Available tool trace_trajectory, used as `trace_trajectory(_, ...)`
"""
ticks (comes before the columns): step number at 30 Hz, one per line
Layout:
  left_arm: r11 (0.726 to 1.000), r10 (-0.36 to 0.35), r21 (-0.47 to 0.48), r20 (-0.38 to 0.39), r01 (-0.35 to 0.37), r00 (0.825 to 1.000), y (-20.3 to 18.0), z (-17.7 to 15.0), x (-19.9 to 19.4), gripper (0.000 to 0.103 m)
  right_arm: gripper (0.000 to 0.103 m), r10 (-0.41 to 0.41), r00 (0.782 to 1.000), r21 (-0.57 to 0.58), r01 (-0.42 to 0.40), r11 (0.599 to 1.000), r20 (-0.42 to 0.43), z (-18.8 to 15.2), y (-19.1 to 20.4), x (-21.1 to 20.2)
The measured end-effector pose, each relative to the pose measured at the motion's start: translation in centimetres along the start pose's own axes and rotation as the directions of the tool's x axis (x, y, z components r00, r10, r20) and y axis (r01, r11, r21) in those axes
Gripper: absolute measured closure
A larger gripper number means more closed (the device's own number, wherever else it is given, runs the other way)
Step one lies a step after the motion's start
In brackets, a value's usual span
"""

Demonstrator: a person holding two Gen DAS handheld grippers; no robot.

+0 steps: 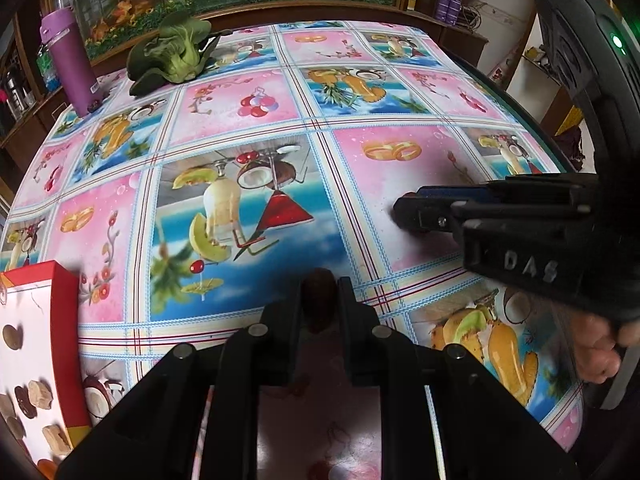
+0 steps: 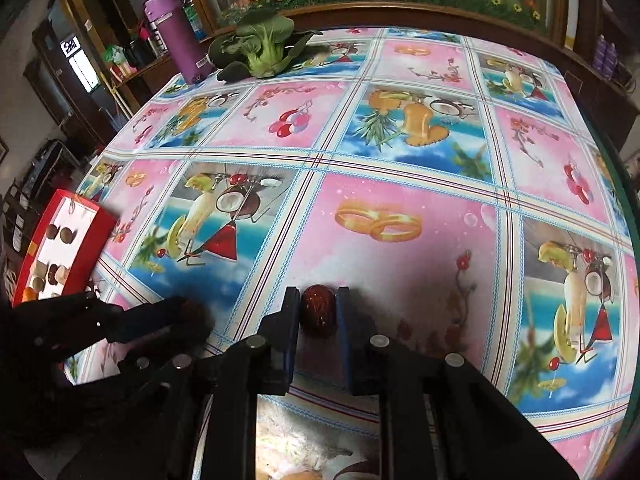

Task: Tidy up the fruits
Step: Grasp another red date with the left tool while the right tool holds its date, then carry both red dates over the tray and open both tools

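Note:
My left gripper point(image 1: 319, 300) is shut on a dark red date point(image 1: 318, 295) and holds it just above the patterned tablecloth. My right gripper point(image 2: 318, 310) is shut on a second dark red date point(image 2: 318, 309) close to the cloth. In the left wrist view the right gripper point(image 1: 408, 210) reaches in from the right. In the right wrist view the left gripper point(image 2: 188, 316) shows at the lower left. A red box point(image 1: 64, 344) with a white inside holds several nuts and dried fruits at the left; it also shows in the right wrist view point(image 2: 98, 240).
A bok choy point(image 1: 176, 52) and a purple bottle point(image 1: 68, 60) stand at the table's far left; both show in the right wrist view, bok choy point(image 2: 262, 46) and bottle point(image 2: 180, 36). A wooden cabinet runs behind the table. The table edge curves on the right.

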State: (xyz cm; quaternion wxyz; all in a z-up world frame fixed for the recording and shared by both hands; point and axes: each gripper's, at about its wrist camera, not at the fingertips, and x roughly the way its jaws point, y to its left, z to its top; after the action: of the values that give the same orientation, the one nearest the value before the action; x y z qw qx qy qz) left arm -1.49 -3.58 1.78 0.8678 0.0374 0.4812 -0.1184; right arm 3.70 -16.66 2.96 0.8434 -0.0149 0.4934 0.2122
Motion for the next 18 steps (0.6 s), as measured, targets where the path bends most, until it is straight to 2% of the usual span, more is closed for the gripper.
trace_trajectory(7,1.000,0.011,0.012,0.011,-0.011,1.000,-0.2,-0.3,-0.1,0.084,0.087,-0.005,1.000,0.038,0.005,0.999,0.013,0.0,-0.2,0.0)
trace_trajectory(10,1.000,0.021,-0.016,0.016,-0.020,1.000,-0.1,-0.5,-0.3,0.084,0.087,-0.001,0.999,0.048,-0.001,0.999,0.049,0.0,0.1,-0.5)
trace_trajectory(14,0.998,0.011,-0.060,0.024,-0.010,1.000,0.5,-1.2,-1.0,0.084,0.087,0.075,0.990,0.055,-0.082,0.995,0.123,-0.2,1.1,-1.8)
trace_trajectory(18,0.994,0.038,-0.103,0.077,-0.030,0.996,1.9,-2.2,-3.7,0.084,0.087,0.162,0.972,0.050,-0.173,0.984,0.172,-1.0,3.7,-2.7)
